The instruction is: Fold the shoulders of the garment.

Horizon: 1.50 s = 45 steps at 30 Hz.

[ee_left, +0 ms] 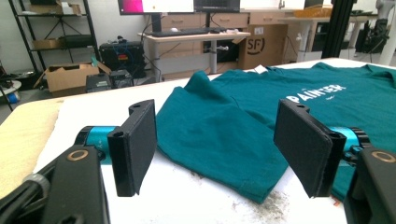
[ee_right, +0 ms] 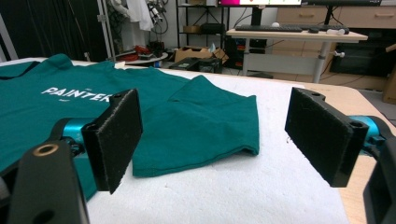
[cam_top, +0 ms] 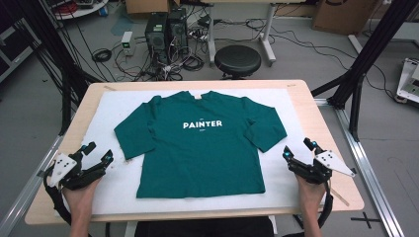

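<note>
One shirt: green T-shirt (cam_top: 200, 143) flat on the white mat (cam_top: 113, 103), middle of the desk (cam_top: 89, 96).
Axis: collar toward the far edge, hem toward the near edge.
Sleeves: angled out toward the left and right edges.
Left gripper (cam_top: 97, 155): jaws spread, empty, near-left corner, beside the sleeve.
Right gripper (cam_top: 298, 149): jaws spread, empty, near-right corner.

A black round stool (cam_top: 237, 60) is standing beyond the wooden table (cam_top: 316, 123), near two computer towers (cam_top: 166, 30) sitting among cables.
</note>
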Motion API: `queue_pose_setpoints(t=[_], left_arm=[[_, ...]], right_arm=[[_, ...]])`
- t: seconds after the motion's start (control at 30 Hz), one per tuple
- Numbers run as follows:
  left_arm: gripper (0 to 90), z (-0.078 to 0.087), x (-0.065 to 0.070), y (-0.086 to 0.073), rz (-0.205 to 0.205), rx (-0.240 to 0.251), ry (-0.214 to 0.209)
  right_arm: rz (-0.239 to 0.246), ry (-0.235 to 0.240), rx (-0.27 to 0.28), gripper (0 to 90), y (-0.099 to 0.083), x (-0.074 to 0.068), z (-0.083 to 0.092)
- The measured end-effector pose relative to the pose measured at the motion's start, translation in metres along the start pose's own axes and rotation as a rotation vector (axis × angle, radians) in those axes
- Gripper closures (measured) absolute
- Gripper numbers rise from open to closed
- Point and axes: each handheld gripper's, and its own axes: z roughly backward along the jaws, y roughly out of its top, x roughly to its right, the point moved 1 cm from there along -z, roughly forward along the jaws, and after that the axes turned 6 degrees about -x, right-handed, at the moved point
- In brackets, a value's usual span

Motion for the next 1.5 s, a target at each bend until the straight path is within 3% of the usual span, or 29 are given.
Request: queue_pose_setpoints(t=[0.13, 0.27, 0.97, 1.17, 1.5], left_arm=[[30.2, -0.0013, 0.0, 0.0005, -0.007, -0.014, -0.01], [30.2, -0.0025, -0.0022, 0.0009, 0.012, -0.026, -0.024], [30.2, -0.0068, -0.001, 0.0024, 0.012, -0.075, 0.016], [30.3, -0.0089, -0.002, 0.0032, 0.03, -0.1, 0.033], [30.4, -0.0101, -0.0025, 0.0037, 0.033, -0.111, 0.027]], right_arm=[[0.0, -0.005, -0.005, 19.4, 0.0002, -0.0005, -0.0005], [-0.001, -0.005, -0.005, 19.4, 0.0002, -0.0005, -0.0004], [-0.012, -0.009, -0.006, 19.4, 0.0004, 0.0004, -0.0007], [-0.017, -0.01, -0.013, 19.4, 0.0007, 0.0007, -0.0012], [-0.018, -0.013, -0.022, 19.4, 0.001, 0.0009, -0.0019]])
